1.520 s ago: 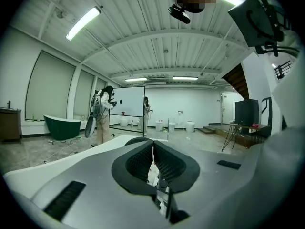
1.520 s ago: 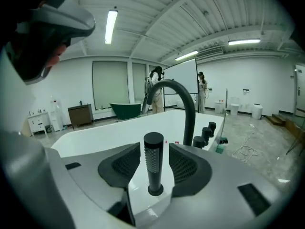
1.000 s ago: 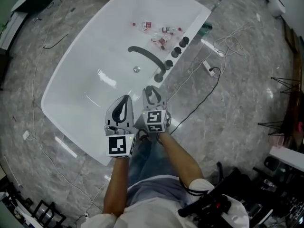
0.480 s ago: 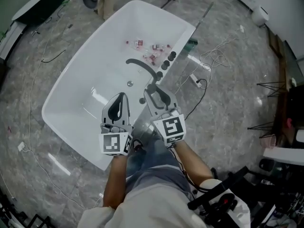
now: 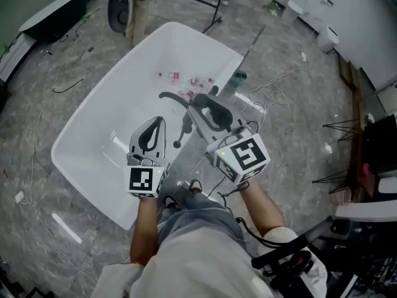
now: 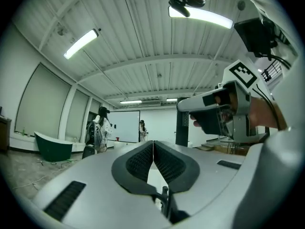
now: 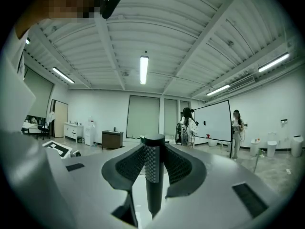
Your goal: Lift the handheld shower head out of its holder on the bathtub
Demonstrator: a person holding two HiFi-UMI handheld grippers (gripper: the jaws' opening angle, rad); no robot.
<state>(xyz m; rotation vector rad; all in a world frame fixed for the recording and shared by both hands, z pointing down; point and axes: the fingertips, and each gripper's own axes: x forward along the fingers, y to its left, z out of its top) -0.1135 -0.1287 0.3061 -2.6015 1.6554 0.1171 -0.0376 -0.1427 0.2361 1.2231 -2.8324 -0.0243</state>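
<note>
In the head view the white bathtub [image 5: 105, 110] lies below both grippers. My right gripper [image 5: 200, 108] is raised high over the tub's near rim, shut on the dark handheld shower head [image 5: 182, 130], whose handle hangs down below the jaws. In the right gripper view the dark round handle [image 7: 154, 185] stands upright, clamped between the ribbed pads of the right gripper [image 7: 153, 151], which points level into the room. My left gripper [image 5: 159, 123] hovers to the left over the tub. Its pads meet at the tips with nothing between them, as the left gripper [image 6: 152, 144] shows in its own view.
The dark curved faucet spout [image 5: 169, 97] reaches over the tub. Small bottles [image 5: 186, 79] lie on the tub floor. Cables [image 5: 273, 92] trail over the marble floor on the right. A black stand [image 5: 118, 8] is behind the tub. People and a whiteboard [image 7: 217, 123] are far off.
Both grippers have risen, the right one much more, carrying the shower head up from the tub's rim. The left gripper stayed shut and empty.
</note>
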